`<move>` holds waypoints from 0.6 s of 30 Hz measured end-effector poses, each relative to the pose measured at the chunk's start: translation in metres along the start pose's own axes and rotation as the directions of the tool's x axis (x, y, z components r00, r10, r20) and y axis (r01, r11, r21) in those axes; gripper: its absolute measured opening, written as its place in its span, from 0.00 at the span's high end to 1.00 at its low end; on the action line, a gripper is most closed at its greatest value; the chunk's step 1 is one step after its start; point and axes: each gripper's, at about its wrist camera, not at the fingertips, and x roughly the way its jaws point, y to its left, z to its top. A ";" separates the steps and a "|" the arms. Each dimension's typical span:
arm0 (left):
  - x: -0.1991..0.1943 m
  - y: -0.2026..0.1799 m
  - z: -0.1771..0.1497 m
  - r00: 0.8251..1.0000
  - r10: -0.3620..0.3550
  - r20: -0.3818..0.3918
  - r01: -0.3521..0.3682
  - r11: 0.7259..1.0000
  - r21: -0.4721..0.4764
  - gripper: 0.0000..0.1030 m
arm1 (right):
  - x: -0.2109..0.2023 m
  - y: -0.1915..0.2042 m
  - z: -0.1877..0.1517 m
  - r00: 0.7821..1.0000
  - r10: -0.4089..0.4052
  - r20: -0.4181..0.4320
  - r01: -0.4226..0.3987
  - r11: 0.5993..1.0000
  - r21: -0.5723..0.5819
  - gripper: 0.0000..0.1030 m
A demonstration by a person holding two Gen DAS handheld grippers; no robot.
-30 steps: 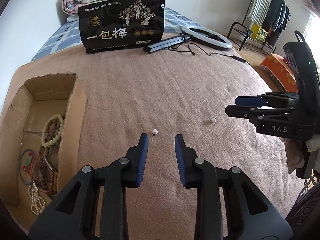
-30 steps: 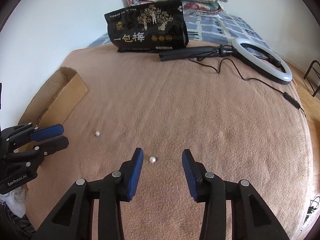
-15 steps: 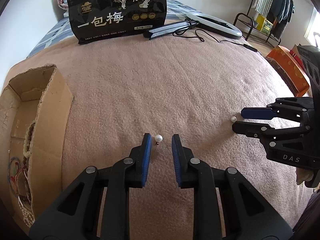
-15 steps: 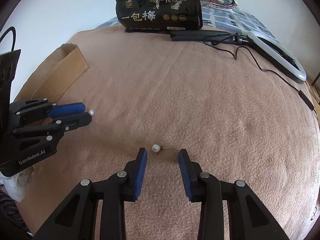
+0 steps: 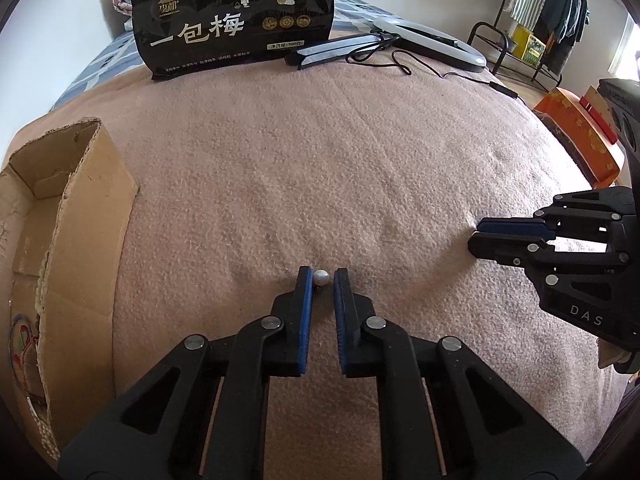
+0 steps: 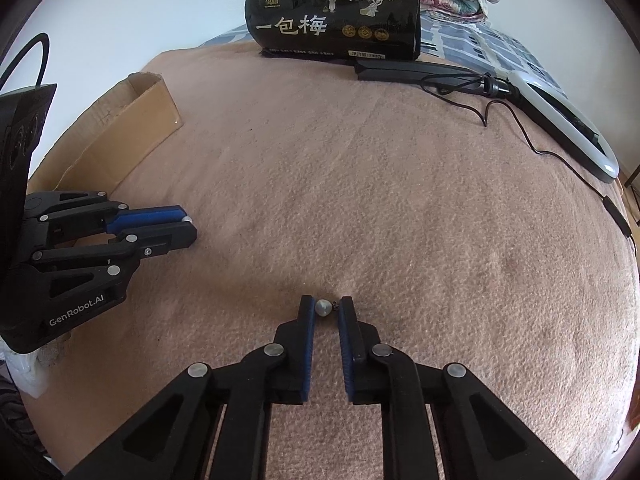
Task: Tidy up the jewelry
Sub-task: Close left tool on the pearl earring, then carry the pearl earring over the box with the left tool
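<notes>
Two white pearl earrings lie on the pink blanket. My left gripper is pressed to the blanket with its jaws closed onto one pearl earring at the fingertips. My right gripper is likewise closed onto the other pearl earring, its small post pointing right. Each gripper shows in the other's view: the right gripper at the right edge, the left gripper at the left. A cardboard box holding bead necklaces and bracelets stands at the left.
A black snack bag stands at the back. A ring light with a cable lies at the back right. An orange box and a clothes rack are off the bed to the right.
Both grippers moved forward and down onto the blanket and narrowed their jaws around the two pearl earrings, which were lying free in front of the open jaws before.
</notes>
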 end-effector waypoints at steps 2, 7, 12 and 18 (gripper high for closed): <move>0.000 0.000 0.000 1.000 -0.001 0.000 0.001 1.000 0.004 0.93 | 0.000 0.000 0.000 1.000 0.004 0.000 -0.004 1.000 0.005 0.90; -0.001 0.000 0.000 1.000 0.003 0.006 -0.003 1.000 0.011 0.94 | -0.001 -0.002 -0.001 1.000 0.012 0.004 -0.012 1.000 0.016 0.91; -0.006 0.001 0.000 1.000 0.008 0.016 -0.008 1.000 0.007 0.94 | -0.005 -0.004 -0.001 1.000 0.020 0.014 -0.020 0.999 0.029 0.91; -0.020 0.002 0.003 0.999 0.001 0.038 0.000 1.000 -0.005 0.94 | -0.012 -0.006 0.001 0.999 0.022 0.027 -0.023 0.999 0.038 0.91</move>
